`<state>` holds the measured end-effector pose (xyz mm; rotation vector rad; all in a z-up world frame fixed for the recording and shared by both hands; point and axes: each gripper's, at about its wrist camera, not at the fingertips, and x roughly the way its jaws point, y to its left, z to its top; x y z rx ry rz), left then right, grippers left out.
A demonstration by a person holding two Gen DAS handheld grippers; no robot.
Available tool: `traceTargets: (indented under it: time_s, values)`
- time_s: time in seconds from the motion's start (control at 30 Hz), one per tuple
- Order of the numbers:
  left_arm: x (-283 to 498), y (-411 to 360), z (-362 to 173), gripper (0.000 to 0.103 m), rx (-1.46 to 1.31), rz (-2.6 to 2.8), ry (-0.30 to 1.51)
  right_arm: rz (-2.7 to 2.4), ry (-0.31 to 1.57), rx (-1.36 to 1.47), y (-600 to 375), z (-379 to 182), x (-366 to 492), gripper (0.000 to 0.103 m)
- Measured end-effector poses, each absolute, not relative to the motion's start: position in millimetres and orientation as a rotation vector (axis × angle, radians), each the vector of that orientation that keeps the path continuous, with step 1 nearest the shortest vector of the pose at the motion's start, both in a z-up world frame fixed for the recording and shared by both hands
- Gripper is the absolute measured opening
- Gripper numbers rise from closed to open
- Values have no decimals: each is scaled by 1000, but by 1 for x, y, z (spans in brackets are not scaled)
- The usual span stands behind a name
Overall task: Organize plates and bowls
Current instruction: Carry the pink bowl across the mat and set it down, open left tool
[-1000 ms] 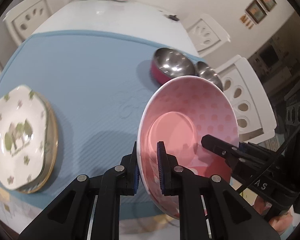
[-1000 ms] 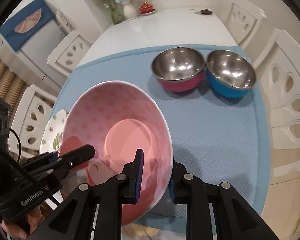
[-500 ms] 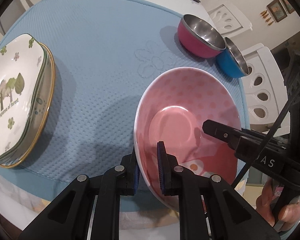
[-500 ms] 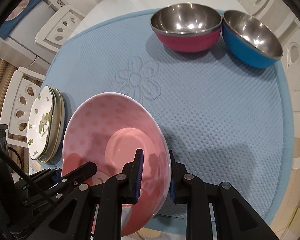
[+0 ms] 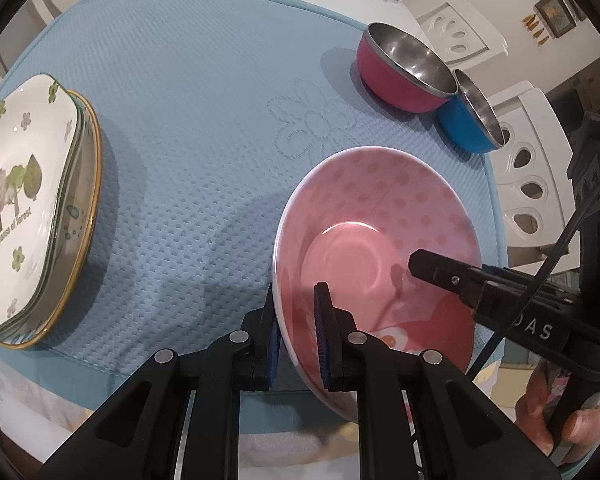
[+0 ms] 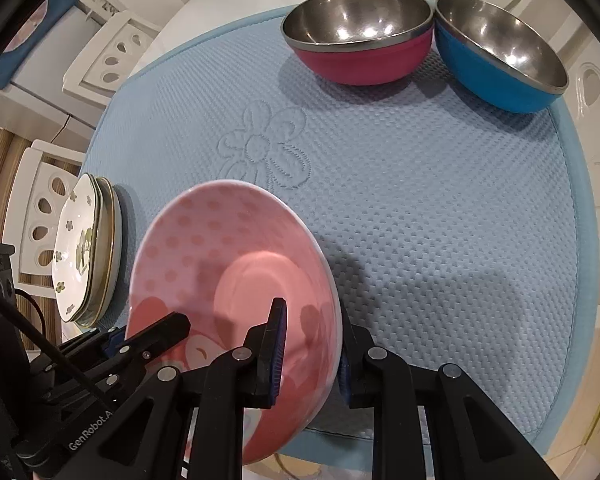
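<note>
Both grippers had lowered toward the textured blue mat (image 5: pixel 204 128) since the earlier frames, carrying the pink polka-dot ceramic bowl (image 5: pixel 380 248) tilted above the mat's near edge. At left, the stacked square white plates with tree print (image 5: pixel 24 200) lay flat, apparently already sorted; a partly legible caption read "...of forest". The left gripper (image 5: pixel 298 334) clamped the bowl's left rim and the right gripper (image 6: pixel 310 344) its right rim, one finger inside, one outside, presumably sharing the load. "GenRobot" was printed on the left unit. At right, the red-sided steel bowl (image 6: pixel 360 40) and blue-sided steel bowl (image 6: pixel 500 52) touched, grouped together.
</note>
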<state>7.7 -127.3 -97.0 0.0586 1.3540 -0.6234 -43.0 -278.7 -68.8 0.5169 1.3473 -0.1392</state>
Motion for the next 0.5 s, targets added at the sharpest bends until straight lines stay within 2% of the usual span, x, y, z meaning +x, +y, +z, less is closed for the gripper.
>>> traceTargets:
  time_s: [0.27, 0.5]
  values:
    - [9, -122, -84, 12, 136, -607, 1274, -128, 1307, 551, -291, -59, -52, 22]
    - [11, -108, -58, 13, 67, -656, 1240, -107, 1245, 579, -306, -30, -68, 22]
